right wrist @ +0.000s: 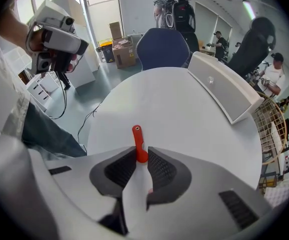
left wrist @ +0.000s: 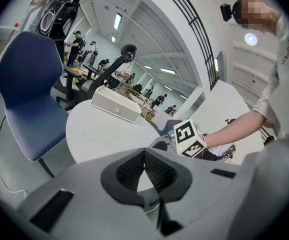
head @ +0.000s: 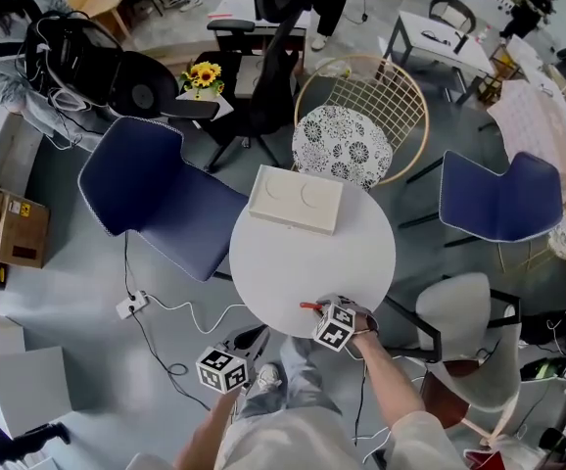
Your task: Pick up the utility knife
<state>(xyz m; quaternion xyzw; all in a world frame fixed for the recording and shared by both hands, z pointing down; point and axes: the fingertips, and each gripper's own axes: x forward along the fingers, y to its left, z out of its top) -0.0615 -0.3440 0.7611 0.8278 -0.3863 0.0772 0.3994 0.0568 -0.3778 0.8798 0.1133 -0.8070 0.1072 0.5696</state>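
A red utility knife (head: 309, 306) lies on the round white table (head: 293, 262) near its front edge. My right gripper (head: 324, 313) points steeply down at it. In the right gripper view the knife (right wrist: 138, 136) runs away from me, its near end pinched between the two dark pads, so the right gripper (right wrist: 141, 156) is shut on it. The knife still rests on the table (right wrist: 184, 114). My left gripper (head: 244, 346) hangs off the table's front left edge, over the floor. Its pads meet at the tips with nothing between them (left wrist: 144, 154).
A flat white box (head: 296, 199) sits at the table's far side. A blue chair (head: 161, 199) stands at the left, another blue chair (head: 503, 199) at the right, and a wire chair with a patterned cushion (head: 347, 145) behind. A power strip (head: 131, 306) and cables lie on the floor.
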